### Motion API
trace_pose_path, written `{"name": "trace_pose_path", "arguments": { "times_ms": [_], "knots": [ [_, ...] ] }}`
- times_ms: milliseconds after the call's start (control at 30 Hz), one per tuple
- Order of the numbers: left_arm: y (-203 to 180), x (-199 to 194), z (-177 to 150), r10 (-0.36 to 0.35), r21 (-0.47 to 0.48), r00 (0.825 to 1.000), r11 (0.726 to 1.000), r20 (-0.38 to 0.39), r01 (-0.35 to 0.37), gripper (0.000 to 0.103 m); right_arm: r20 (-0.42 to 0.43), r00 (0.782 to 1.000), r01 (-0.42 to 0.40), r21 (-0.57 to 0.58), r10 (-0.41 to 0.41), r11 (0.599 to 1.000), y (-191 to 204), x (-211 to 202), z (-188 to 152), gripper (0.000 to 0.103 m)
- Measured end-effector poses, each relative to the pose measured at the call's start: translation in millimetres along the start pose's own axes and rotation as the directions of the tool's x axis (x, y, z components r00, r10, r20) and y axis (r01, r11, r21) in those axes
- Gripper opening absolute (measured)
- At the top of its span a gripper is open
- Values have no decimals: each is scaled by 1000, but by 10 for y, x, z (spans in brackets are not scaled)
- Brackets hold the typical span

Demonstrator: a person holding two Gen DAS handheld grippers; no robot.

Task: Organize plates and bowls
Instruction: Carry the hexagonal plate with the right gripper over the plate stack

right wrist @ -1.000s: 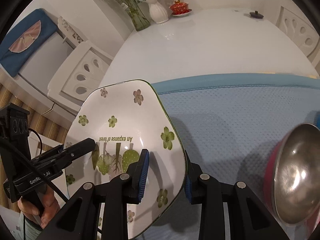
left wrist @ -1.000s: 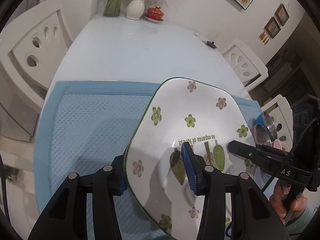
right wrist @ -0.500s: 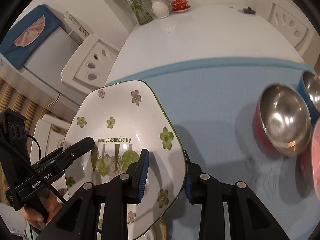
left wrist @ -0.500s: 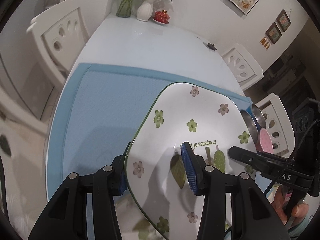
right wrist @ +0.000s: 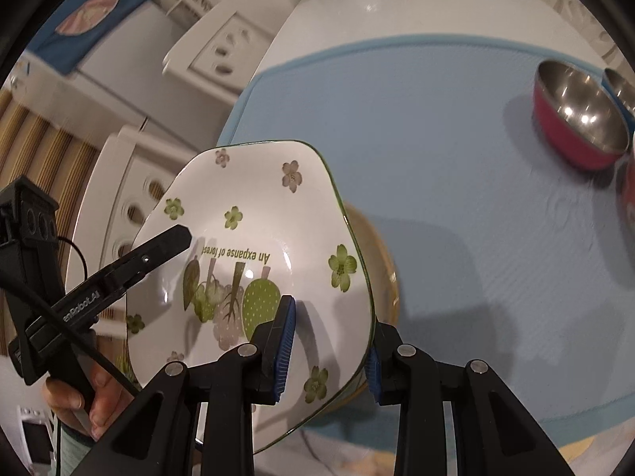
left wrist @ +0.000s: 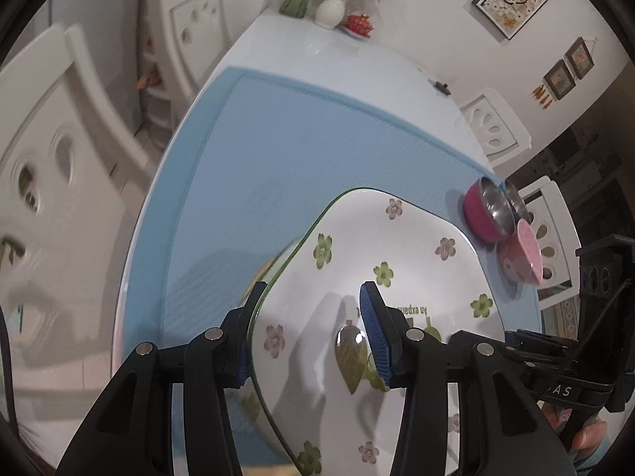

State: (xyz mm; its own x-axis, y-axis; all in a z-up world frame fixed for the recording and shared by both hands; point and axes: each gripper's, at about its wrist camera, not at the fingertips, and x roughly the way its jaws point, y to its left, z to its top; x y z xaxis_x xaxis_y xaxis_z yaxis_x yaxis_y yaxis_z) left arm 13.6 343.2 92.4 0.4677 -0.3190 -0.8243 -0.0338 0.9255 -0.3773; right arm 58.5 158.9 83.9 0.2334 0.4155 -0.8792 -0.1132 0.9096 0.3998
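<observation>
A white squarish plate (left wrist: 397,246) (right wrist: 254,198) with green and pink flowers hangs tilted above the blue mat (left wrist: 297,139) (right wrist: 436,119). My left gripper (left wrist: 313,305) is shut on its left rim, one pad on top and one underneath. My right gripper (right wrist: 331,317) is shut on the opposite rim in the same way. A yellowish-rimmed dish (right wrist: 383,265) lies on the mat right under the plate, mostly hidden. At the mat's far right stand a pink steel-lined bowl (left wrist: 482,218) (right wrist: 575,119), a blue one (right wrist: 619,87) and a pink dotted bowl (left wrist: 530,250).
The mat lies on a white oval table (left wrist: 337,51) (right wrist: 416,4). A vase of flowers (left wrist: 329,10) and a red lidded pot (left wrist: 359,23) stand at its far end. White chairs (left wrist: 51,139) (left wrist: 492,127) ring the table. A hand (right wrist: 99,400) holds the left gripper's handle.
Both grippers have carried the plate away from the bowls, toward the mat's near left part. The bowls now look small at the right, and a yellowish dish has appeared under the plate.
</observation>
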Motion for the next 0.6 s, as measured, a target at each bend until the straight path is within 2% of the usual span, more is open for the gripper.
{"name": "trace_pose_path", "arguments": {
  "times_ms": [333, 600],
  "knots": [
    [200, 55, -469, -13, -72, 998, 997, -69, 8, 42, -73, 997, 18, -42, -21, 999, 113, 180, -300, 31],
    [202, 100, -483, -18, -71, 998, 997, -63, 13, 42, -117, 993, 31, -14, -33, 999, 97, 320, -352, 32]
  ]
}}
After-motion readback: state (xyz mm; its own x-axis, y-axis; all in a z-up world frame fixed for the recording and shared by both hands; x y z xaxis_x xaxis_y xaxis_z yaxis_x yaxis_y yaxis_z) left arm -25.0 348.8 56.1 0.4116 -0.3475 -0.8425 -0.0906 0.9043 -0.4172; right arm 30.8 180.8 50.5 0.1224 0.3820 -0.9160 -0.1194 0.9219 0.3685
